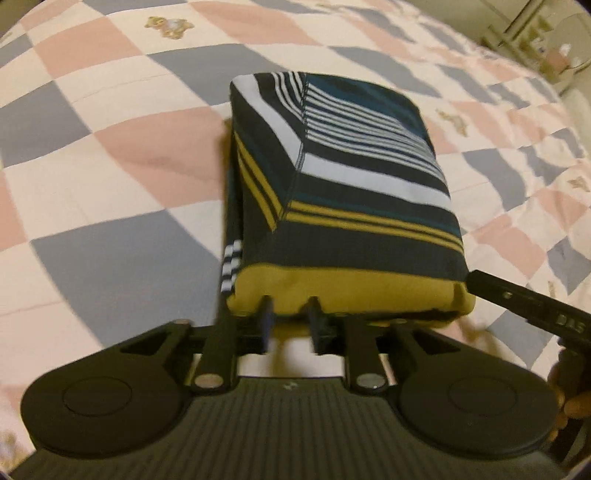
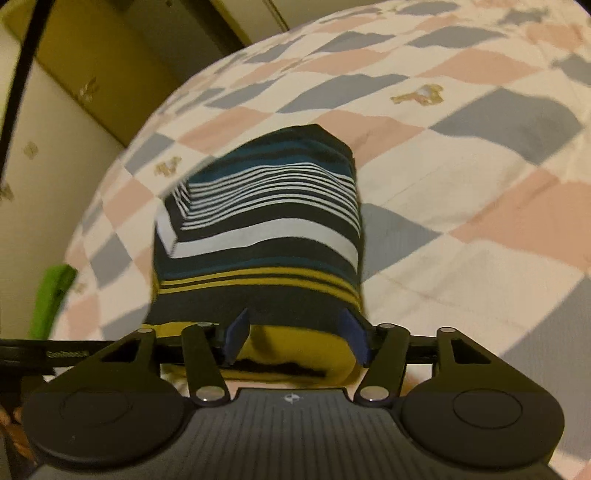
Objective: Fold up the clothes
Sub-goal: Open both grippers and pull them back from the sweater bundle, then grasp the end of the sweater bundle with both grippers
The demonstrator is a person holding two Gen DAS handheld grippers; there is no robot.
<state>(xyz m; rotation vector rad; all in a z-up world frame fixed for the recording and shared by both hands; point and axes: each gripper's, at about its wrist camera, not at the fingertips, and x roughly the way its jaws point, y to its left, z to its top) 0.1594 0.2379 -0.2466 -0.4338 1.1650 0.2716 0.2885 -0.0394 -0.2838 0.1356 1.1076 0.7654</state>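
So the striped shirt [image 1: 343,192] is folded into a tidy thick rectangle, sitting on the checkered quilt [image 1: 110,192] of the bed. My left gripper [image 1: 290,317] is at the near mustard-yellow edge, fingers a narrow gap apart with their tips pressed against the fabric. I honestly can't tell if it's pinching anything. My right gripper [image 2: 299,338] is spread wider, and the yellow fold sits between its blue pads [image 2: 236,334], both touching the cloth. There's a little teddy bear print [image 1: 168,26] on the quilt further back. Both views are a bit blurry.
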